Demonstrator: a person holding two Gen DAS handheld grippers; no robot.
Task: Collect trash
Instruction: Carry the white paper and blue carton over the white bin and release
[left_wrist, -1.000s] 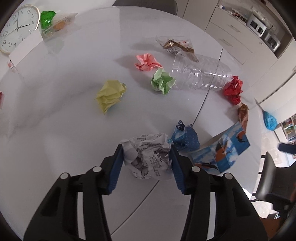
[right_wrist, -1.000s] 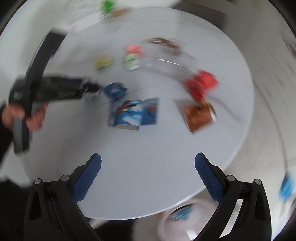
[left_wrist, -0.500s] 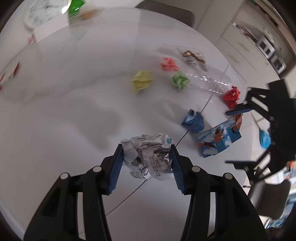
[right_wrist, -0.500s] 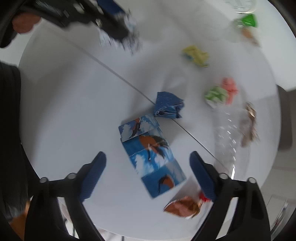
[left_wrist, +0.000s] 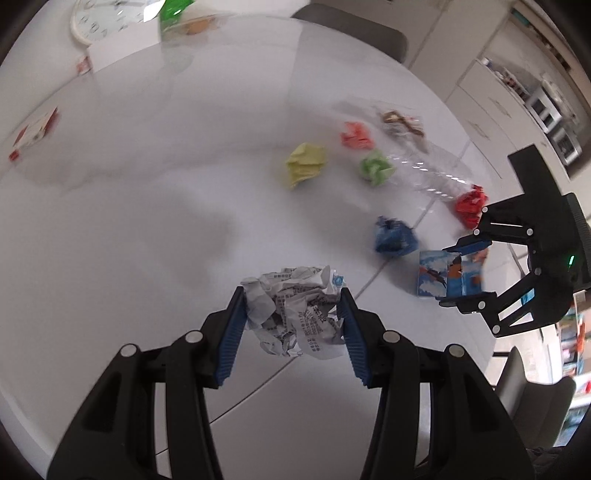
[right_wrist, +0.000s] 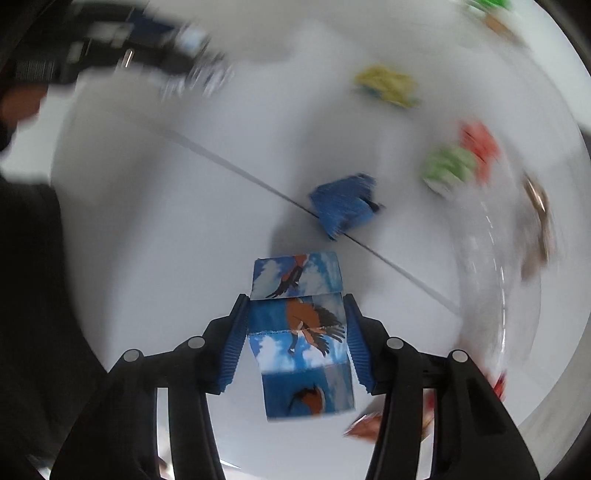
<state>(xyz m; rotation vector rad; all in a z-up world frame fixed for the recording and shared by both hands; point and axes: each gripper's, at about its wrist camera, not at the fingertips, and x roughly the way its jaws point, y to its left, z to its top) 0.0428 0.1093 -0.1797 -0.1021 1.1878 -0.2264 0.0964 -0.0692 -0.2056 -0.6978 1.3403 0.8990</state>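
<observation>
1. Left gripper (left_wrist: 291, 326): angled steeply downward, blue-padded fingers (left_wrist: 232, 334) pressed against both sides of a crumpled printed paper ball (left_wrist: 295, 317), which is held off the desk (left_wrist: 129, 221)
2. Right gripper (right_wrist: 297, 338): pointing straight down, jaws closing, a blue picture carton (right_wrist: 299, 332) between its fingers (right_wrist: 234, 341), pads at the carton's sides

A round white wall clock (left_wrist: 96, 19) lies at the upper left of the left wrist view, on the white table (left_wrist: 155, 206). A red and white card (left_wrist: 34, 133) sits near the left edge. At the top, a grey chair back (left_wrist: 354, 31) stands behind the table. White cabinets (left_wrist: 491, 92) fill the upper right, with appliances (left_wrist: 554, 122) on the counter
</observation>
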